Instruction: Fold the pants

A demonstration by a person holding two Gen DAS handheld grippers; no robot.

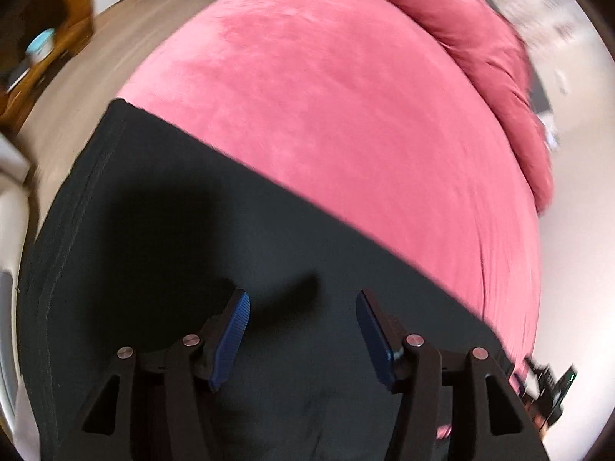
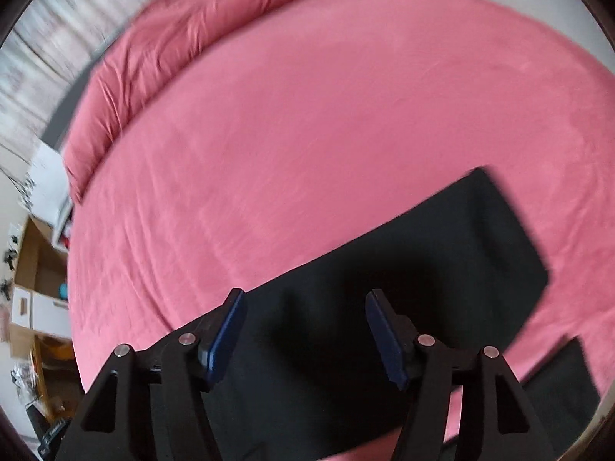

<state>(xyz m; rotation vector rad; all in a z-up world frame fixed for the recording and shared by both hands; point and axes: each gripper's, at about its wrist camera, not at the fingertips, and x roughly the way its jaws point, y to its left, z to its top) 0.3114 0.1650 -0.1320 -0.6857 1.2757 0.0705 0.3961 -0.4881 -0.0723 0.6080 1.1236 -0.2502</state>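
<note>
Black pants (image 1: pixel 161 238) lie flat on a pink bed (image 1: pixel 326 96). In the left wrist view the cloth fills the lower left, with a stitched hem or waistband along its left edge. My left gripper (image 1: pixel 303 332) hovers over the pants, open and empty, blue pads apart. In the right wrist view the pants (image 2: pixel 442 249) stretch toward the right, one leg end at the far right and a second dark piece at the lower right. My right gripper (image 2: pixel 305 334) is open and empty above the pants.
A rumpled pink duvet (image 2: pixel 153 46) lies along the far side of the bed (image 2: pixel 326 115). Wooden floor and a wooden shelf (image 1: pixel 46 57) are to the left. Cardboard boxes and white drawers (image 2: pixel 34 288) stand beside the bed.
</note>
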